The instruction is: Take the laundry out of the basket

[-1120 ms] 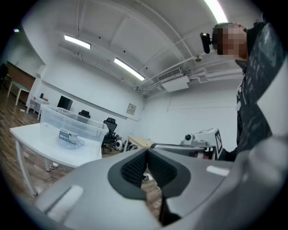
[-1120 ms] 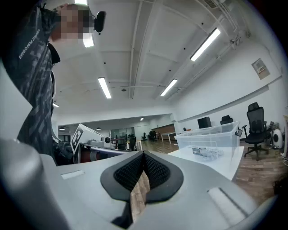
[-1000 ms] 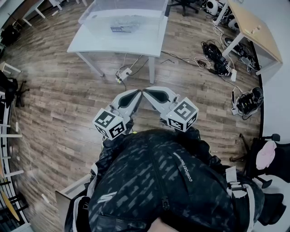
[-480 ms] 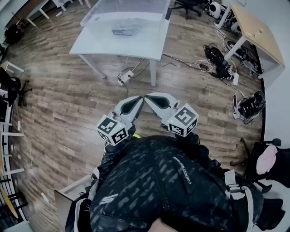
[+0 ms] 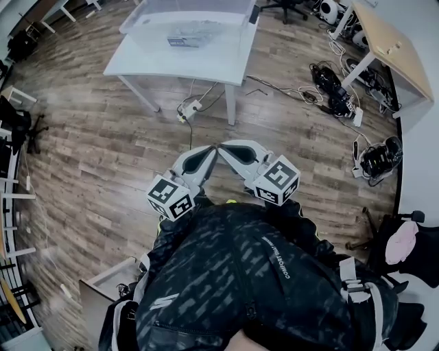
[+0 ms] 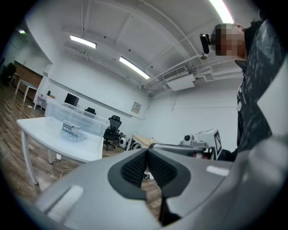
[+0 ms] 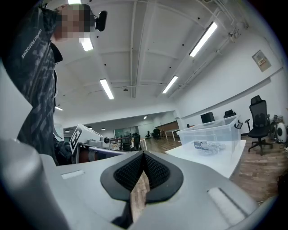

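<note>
The basket is a clear plastic bin (image 5: 188, 20) on a white table (image 5: 178, 67) across the room, with a small pale heap and a label inside. It also shows in the left gripper view as the bin (image 6: 74, 126) and in the right gripper view as the bin (image 7: 211, 133). My left gripper (image 5: 208, 151) and right gripper (image 5: 225, 147) are held in front of the person's dark jacket, tips nearly touching each other, far from the table. Both are shut with nothing between the pads: left gripper (image 6: 146, 152), right gripper (image 7: 143, 156).
Wood floor lies between me and the table. A power strip with cables (image 5: 186, 110) sits under the table. More cables and gear (image 5: 333, 92) lie at the right beside a wooden desk (image 5: 387, 42). A box (image 5: 103, 291) stands at the lower left.
Both grippers stay shut and tip to tip. They have drifted slightly down and right in the head view, which has shifted a little.
</note>
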Available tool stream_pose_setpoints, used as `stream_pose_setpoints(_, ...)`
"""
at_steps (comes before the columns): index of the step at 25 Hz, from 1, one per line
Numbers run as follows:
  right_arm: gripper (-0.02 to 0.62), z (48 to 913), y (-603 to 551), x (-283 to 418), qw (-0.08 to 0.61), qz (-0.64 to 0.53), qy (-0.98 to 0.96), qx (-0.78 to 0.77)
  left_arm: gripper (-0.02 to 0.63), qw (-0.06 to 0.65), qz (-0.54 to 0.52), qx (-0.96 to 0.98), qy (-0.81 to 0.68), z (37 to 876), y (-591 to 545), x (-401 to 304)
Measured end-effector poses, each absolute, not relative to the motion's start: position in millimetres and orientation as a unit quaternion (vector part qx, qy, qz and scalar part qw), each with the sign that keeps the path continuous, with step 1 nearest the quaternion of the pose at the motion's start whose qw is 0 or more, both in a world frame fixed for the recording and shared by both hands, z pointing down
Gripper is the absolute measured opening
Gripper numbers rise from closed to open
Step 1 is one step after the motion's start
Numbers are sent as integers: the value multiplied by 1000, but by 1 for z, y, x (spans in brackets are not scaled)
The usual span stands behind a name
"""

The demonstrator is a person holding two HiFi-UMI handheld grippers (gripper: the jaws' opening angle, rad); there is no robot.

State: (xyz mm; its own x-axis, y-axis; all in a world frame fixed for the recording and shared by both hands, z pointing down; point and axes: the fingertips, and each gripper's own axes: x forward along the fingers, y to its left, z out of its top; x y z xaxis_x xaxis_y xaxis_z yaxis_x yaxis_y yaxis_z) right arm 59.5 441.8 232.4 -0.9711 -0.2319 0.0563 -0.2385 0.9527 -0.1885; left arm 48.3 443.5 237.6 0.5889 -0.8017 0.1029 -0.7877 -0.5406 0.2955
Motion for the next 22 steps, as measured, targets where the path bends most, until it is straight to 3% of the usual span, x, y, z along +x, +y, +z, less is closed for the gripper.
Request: stream_pose_setpoints(22, -2, 247, 432, 67, 10, 129, -983, 127, 5, 182, -6, 876, -446, 252, 434, 55)
